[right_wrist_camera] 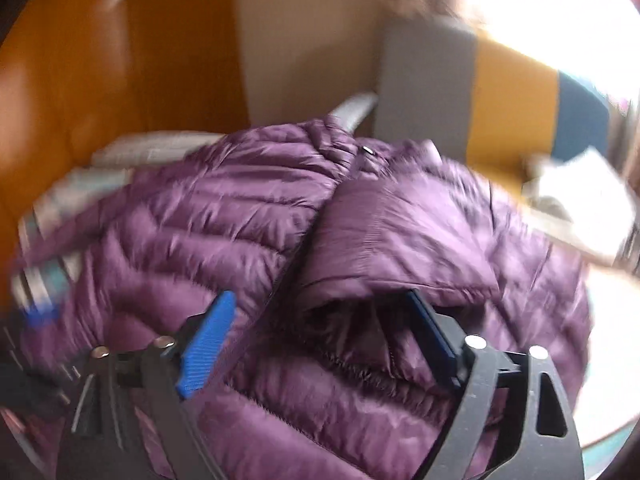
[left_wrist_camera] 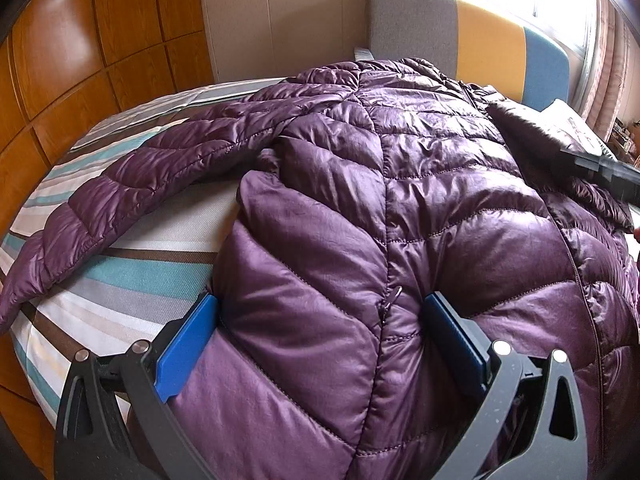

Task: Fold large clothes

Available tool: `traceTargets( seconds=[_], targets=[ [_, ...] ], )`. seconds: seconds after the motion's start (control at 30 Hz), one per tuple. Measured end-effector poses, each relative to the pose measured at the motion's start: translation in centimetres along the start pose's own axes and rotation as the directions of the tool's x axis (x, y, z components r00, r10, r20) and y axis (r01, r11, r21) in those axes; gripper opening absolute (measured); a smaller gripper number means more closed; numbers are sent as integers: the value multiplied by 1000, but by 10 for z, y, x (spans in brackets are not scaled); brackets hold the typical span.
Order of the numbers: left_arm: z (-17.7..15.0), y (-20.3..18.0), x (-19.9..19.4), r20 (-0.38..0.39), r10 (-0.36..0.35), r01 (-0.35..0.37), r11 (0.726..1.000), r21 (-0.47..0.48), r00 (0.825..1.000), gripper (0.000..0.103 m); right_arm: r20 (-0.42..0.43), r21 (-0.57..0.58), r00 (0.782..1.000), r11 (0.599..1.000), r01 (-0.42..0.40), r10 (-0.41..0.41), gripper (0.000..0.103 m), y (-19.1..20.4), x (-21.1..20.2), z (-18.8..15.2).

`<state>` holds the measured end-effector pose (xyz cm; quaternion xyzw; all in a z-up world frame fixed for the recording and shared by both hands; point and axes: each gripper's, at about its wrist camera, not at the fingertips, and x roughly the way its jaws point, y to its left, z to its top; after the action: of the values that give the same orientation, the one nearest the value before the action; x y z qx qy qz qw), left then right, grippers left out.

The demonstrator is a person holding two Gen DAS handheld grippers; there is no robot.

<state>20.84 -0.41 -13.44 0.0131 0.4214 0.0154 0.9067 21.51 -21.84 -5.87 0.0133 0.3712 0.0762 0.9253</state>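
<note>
Purple quilted jacket (left_wrist_camera: 380, 208) lies spread on the striped bedsheet (left_wrist_camera: 132, 280), one sleeve (left_wrist_camera: 120, 196) out to the left. Left gripper (left_wrist_camera: 320, 344) is low at the near hem, fingers spread wide, fabric bulging between them. Right gripper (right_wrist_camera: 320, 344) hovers over the folded right sleeve (right_wrist_camera: 400, 240), fingers apart; view blurred.
</note>
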Motion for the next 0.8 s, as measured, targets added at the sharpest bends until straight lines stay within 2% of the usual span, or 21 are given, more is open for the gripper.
traceTargets(
  seconds=[0.07, 0.1, 0.17, 0.2, 0.23, 0.3, 0.37, 0.4, 0.47, 0.53, 0.57, 0.63, 0.7, 0.8],
  targets=[
    [0, 1, 0, 1, -1, 1, 1000, -1, 1000, 101, 15, 163, 999, 985, -53, 51, 88, -22, 0, 1],
    [0, 1, 0, 1, 0, 0, 1000, -1, 1000, 101, 38, 273, 997, 959, -72, 64, 88, -34, -1, 2],
    [-1, 2, 0, 1, 0, 0, 1000, -1, 1000, 101, 45, 338, 998, 940, -50, 37, 70, -47, 3, 6],
    [-1, 2, 0, 1, -1, 1, 1000, -1, 1000, 101, 33, 339, 999, 940, -24, 13, 50, -48, 6, 9],
    [-1, 1, 0, 1, -1, 1, 1000, -1, 1000, 101, 14, 295, 1000, 955, 20, -26, 41, -40, 11, 13],
    [-1, 2, 0, 1, -1, 1, 1000, -1, 1000, 101, 22, 194, 998, 979, 60, -66, 34, -21, 13, 19],
    [-1, 1, 0, 1, -1, 1, 1000, -1, 1000, 101, 51, 9, 992, 993, 114, -114, 33, 13, 16, 23],
    [-1, 2, 0, 1, -1, 1, 1000, -1, 1000, 101, 75, -121, 990, 984, 128, -119, 33, 39, 17, 22],
    [-1, 2, 0, 1, -2, 2, 1000, -1, 1000, 101, 89, -293, 990, 947, 129, -107, 33, 71, 18, 16],
    [-1, 2, 0, 1, -1, 1, 1000, -1, 1000, 101, 50, -382, 996, 920, 90, -77, 34, 91, 27, 10],
    [-1, 3, 0, 1, -1, 1, 1000, -2, 1000, 101, 10, -407, 999, 912, 51, -51, 36, 98, 30, 6],
    [-1, 2, 0, 0, -1, 1, 1000, -1, 1000, 101, -34, -422, 999, 907, 2, -18, 50, 102, 30, -3],
    [-1, 1, 0, 0, 0, 0, 1000, -1, 1000, 101, -3, -400, 1000, 917, 12, -15, 62, 96, 18, -7],
    [1, 1, -2, -12, 2, -2, 1000, 0, 1000, 101, 75, -262, 997, 964, 43, -23, 62, 61, -13, -7]
  ],
)
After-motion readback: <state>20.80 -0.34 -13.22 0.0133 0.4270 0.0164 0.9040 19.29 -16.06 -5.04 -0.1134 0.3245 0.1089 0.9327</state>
